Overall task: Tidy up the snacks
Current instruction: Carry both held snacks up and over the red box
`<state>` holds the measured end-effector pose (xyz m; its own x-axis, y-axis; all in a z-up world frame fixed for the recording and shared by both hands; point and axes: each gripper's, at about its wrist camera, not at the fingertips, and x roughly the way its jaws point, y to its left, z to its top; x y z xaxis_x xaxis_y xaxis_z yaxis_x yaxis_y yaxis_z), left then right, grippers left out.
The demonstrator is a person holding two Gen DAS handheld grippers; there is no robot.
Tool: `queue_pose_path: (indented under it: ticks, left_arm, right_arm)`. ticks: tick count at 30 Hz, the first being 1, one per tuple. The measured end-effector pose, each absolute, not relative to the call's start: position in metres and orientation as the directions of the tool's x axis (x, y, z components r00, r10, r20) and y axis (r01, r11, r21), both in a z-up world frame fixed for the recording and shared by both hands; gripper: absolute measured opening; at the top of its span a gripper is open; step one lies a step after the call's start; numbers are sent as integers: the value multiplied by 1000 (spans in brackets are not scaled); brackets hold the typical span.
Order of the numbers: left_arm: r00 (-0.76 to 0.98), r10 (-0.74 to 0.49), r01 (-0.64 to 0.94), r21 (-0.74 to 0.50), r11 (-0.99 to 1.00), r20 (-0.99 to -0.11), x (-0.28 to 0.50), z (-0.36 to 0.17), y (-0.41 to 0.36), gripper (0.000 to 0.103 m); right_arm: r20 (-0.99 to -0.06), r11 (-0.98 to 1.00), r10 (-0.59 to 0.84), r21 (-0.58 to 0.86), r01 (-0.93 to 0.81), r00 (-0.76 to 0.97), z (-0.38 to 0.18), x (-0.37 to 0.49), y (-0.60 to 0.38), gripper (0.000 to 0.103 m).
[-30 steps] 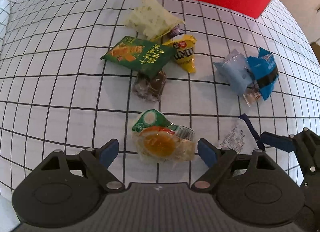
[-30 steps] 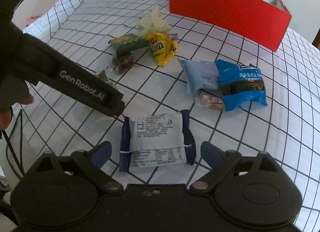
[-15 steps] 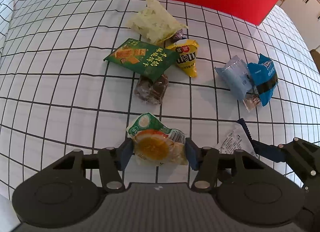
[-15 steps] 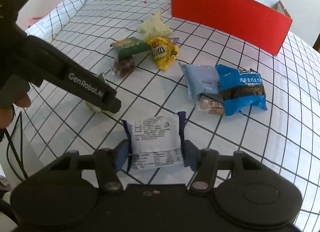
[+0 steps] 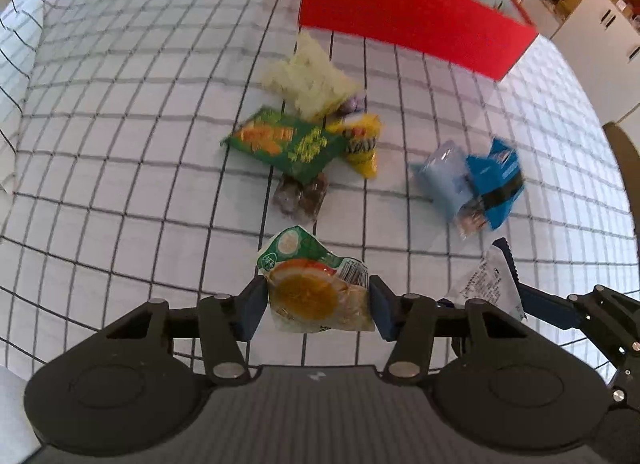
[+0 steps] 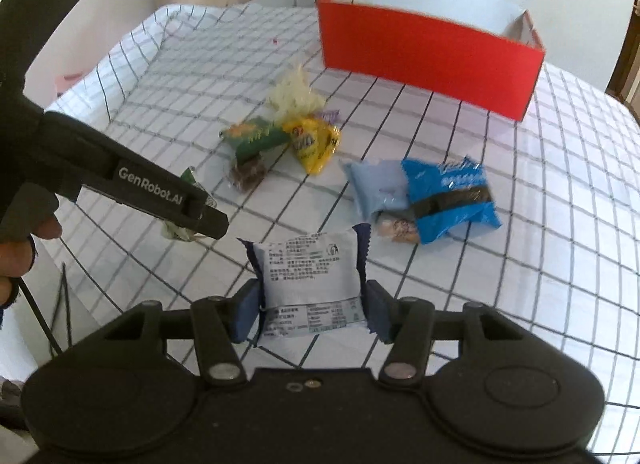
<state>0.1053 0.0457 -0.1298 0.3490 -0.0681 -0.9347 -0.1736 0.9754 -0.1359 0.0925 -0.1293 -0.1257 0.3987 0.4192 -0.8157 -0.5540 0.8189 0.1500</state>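
A worktop (image 6: 560, 183) under a white cloth with a black grid fills both views, with a shelf of jars and packets against the far wall. At the back stands a red box (image 6: 432, 59), open at the top, which looks like the place the snacks are meant to go.

The left tongs (image 5: 318, 304) have just been closing and now press from both sides on a clear packet with an orange round and a green top (image 5: 316, 288). The right tongs (image 6: 312, 310) have likewise just been closing and clamp a white packet with dark blue ends (image 6: 310, 276), printed side up. Each is pinched across its width, probably so it hangs flat and can be carried to the box without slipping.

The other snacks lie loose in two heaps: a green packet (image 5: 288, 143), a yellow one (image 5: 362, 143), a pale crinkled bag (image 5: 310, 81) and a brown sweet (image 5: 300, 195) together, and well apart a light blue packet (image 6: 378, 191) overlapping a bright blue one (image 6: 448, 195).

Both views are smeared, so the print is unreadable. A small purple thing behind the pale bag is mostly hidden, as is a wrapper under the blue packets. The inside of the box cannot be seen.
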Motion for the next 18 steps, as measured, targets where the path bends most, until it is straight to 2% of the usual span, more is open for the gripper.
queue_pose_path:
  ticks: [18]
  left_arm:
    - [456,-42,-112,-104,988,-889,149,-39,28,54]
  right_arm:
    - [-709,852,460,183,-491,534,-32,146,-156,55]
